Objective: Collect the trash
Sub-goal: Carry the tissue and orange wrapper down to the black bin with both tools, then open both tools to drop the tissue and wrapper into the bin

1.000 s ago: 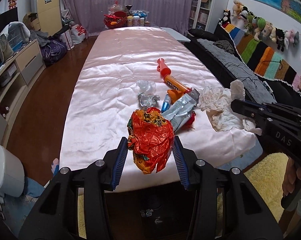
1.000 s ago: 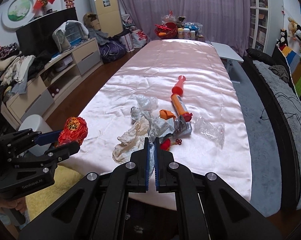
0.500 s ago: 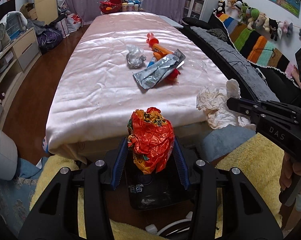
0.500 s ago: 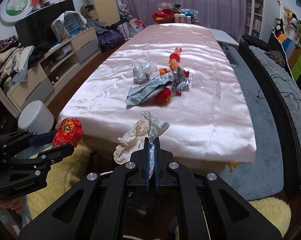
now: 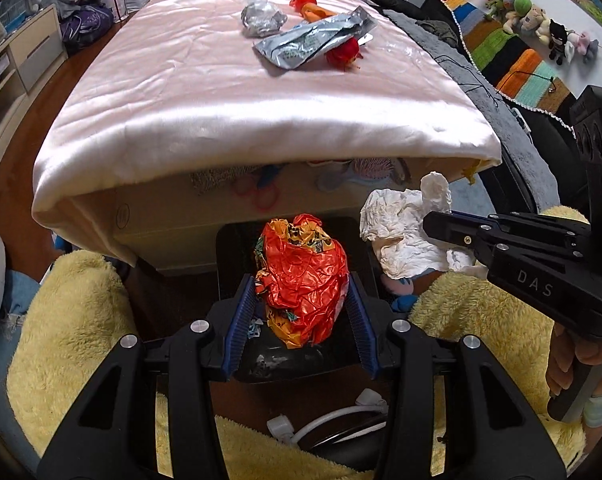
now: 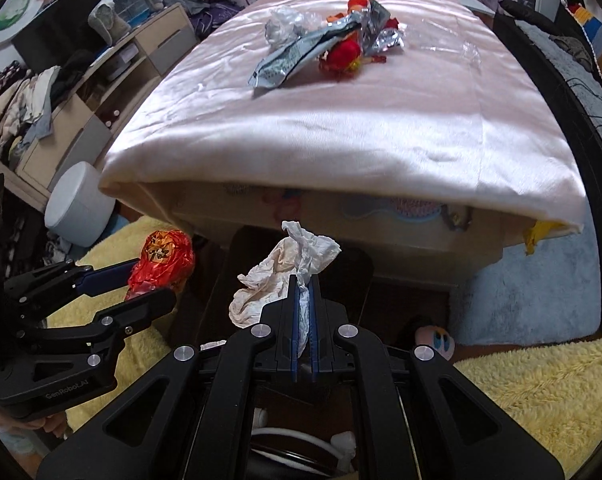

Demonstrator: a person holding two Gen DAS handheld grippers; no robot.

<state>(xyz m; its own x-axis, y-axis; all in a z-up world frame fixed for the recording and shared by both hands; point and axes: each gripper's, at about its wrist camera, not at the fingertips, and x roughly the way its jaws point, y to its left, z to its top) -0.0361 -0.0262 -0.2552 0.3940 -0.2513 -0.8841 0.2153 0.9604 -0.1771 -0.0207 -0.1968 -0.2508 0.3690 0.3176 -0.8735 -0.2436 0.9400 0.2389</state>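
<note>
My left gripper (image 5: 303, 300) is shut on a crumpled orange-red foil wrapper (image 5: 301, 276) and holds it over a black bin (image 5: 237, 248) on the floor below the table's near edge. My right gripper (image 6: 304, 300) is shut on a crumpled white tissue (image 6: 277, 276), held just above the same black bin (image 6: 353, 268). The tissue also shows in the left wrist view (image 5: 405, 232), right of the wrapper. On the pink table cover (image 5: 221, 92) lie a silver foil packet (image 5: 313, 42), a crumpled clear wrapper (image 5: 261, 20), a red scrap (image 5: 343, 54) and an orange tube (image 5: 313, 6).
Yellow fluffy rugs (image 5: 73, 316) lie on both sides of the bin. A white round bin (image 6: 79, 204) stands at the left on the floor. White cables and plugs (image 5: 325, 424) lie below the grippers. A dark sofa (image 6: 573, 64) runs along the right.
Both grippers have dropped from table height, drawn back past the table's near edge, and now hang over the black bin, still holding the wrapper and the tissue.
</note>
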